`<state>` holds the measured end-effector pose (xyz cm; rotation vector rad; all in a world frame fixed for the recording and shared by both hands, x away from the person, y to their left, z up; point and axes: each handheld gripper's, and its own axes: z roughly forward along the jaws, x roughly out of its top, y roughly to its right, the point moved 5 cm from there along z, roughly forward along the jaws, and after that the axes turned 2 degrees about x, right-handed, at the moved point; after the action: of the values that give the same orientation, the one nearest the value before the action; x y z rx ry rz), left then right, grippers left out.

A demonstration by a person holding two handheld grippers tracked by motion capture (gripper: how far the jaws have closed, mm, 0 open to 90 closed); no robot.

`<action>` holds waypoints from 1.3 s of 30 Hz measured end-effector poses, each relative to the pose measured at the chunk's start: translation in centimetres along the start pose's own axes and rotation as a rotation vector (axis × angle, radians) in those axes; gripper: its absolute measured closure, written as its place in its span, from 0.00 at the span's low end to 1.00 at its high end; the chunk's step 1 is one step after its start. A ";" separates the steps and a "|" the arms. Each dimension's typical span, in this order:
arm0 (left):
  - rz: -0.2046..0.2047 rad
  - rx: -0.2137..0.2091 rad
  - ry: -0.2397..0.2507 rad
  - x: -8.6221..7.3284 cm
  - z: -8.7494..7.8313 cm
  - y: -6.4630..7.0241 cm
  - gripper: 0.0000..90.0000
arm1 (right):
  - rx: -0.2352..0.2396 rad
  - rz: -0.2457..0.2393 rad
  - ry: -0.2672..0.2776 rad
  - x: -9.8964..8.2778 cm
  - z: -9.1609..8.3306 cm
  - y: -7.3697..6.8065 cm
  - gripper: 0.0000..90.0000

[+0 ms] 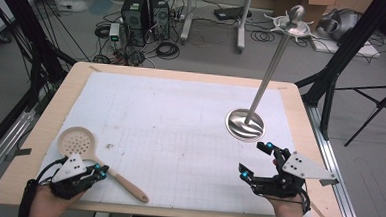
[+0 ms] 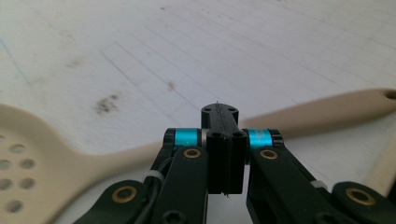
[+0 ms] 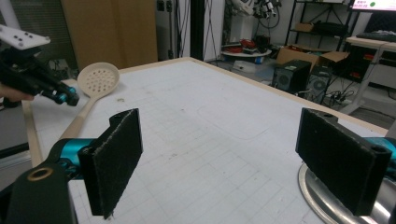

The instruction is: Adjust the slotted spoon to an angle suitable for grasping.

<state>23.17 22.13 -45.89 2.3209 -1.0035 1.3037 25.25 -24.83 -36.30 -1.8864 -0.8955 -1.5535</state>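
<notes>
Seen from above, one cream plastic skimmer [image 1: 93,158] is lying at the near left of the table [image 1: 34,145], its round, hole-dotted bowl pointing away and its long handle running toward the near edge. The left tongs [image 1: 102,172] are hovering just beside that handle, pressed together with nothing between them. The left gripper view is showing what the high view cannot: the two black jaws meeting flat, blue collars on either side, and the skimmer [image 2: 322,112] handle passing crosswise just beyond the tips, the perforated bowl at the far left.

The right tongs [image 1: 255,161] are spreading wide at the near right, empty, close to the round metal base of one polished stand [image 1: 245,124], whose thin pole is leaning up to a small hooked crown. In the right gripper view, two rough-faced black pads [image 3: 114,163] are standing well apart over the gridded white sheet [image 3: 201,135], the stand's shiny base [image 3: 317,200] curving behind the right-hand pad; farther off, the left tongs [image 3: 70,99] are beside the skimmer [image 3: 95,81].
</notes>
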 end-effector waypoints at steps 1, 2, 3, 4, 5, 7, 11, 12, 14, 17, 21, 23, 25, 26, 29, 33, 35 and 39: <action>0.000 0.000 0.000 0.0 0.0 0.0 1.00 | 0.004 -0.005 0.004 0.1 0.1 0.0 0.15; 0.001 -0.006 -0.001 -0.2 -0.1 0.3 1.00 | 0.007 -0.010 0.007 0.1 0.1 0.0 0.15; 0.002 -0.016 0.000 -0.5 -0.3 0.9 1.00 | 0.010 -0.009 0.007 0.2 0.1 0.0 0.14; 0.005 -0.021 0.003 -0.7 -0.5 1.2 1.00 | 0.012 -0.003 0.003 0.2 0.1 -0.1 0.14; 0.006 -0.023 0.004 -0.7 -0.5 1.3 1.00 | 0.014 -0.008 0.001 0.2 0.2 0.0 0.13; 0.006 -0.031 0.002 -0.8 -0.6 1.6 1.00 | 0.018 -0.003 -0.002 0.2 0.3 0.1 0.13; 0.034 -0.046 -0.013 -1.2 -0.3 2.2 1.00 | 0.028 -0.009 -0.003 0.2 0.4 0.2 0.13; 0.034 -0.053 -0.023 -1.4 0.0 2.3 1.00 | 0.043 -0.008 -0.003 0.3 0.5 0.2 0.13; 0.036 -0.059 -0.028 -1.5 0.3 2.3 1.00 | 0.047 -0.007 -0.003 0.3 0.5 0.1 0.13; 0.039 -0.069 -0.034 -1.6 0.7 2.5 1.00 | 0.068 -0.011 0.004 0.4 0.4 0.1 0.12; 0.040 -0.081 -0.038 -1.5 1.2 2.5 1.00 | 0.083 -0.005 0.006 0.5 0.3 -0.1 0.12; 0.046 -0.083 -0.041 -1.4 1.3 2.5 1.00 | 0.085 -0.004 0.009 0.5 0.3 -0.1 0.12; 0.046 -0.090 -0.038 -1.3 1.5 2.6 1.00 | 0.088 0.000 0.011 0.5 0.3 0.0 0.11; 0.047 -0.092 -0.040 -1.2 1.6 2.7 1.00 | 0.092 0.009 0.008 0.5 0.2 -0.1 0.11; 0.056 -0.091 -0.042 -1.0 1.9 2.7 1.00 | 0.094 0.011 0.010 0.5 0.1 0.0 0.11; 0.055 -0.094 -0.047 -0.7 2.3 2.6 1.00 | 0.110 0.013 0.018 0.6 0.1 -0.1 0.11; 0.055 -0.092 -0.047 -0.5 2.6 2.6 1.00 | 0.113 0.015 0.018 0.6 0.1 -0.2 0.11; 0.053 -0.087 -0.050 0.0 3.3 2.4 1.00 | 0.139 0.007 0.012 0.5 0.2 -0.3 0.11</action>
<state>23.54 18.55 -47.88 2.2870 -1.1215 1.2018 25.19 -24.42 -35.83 -1.7783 -0.9648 -1.4583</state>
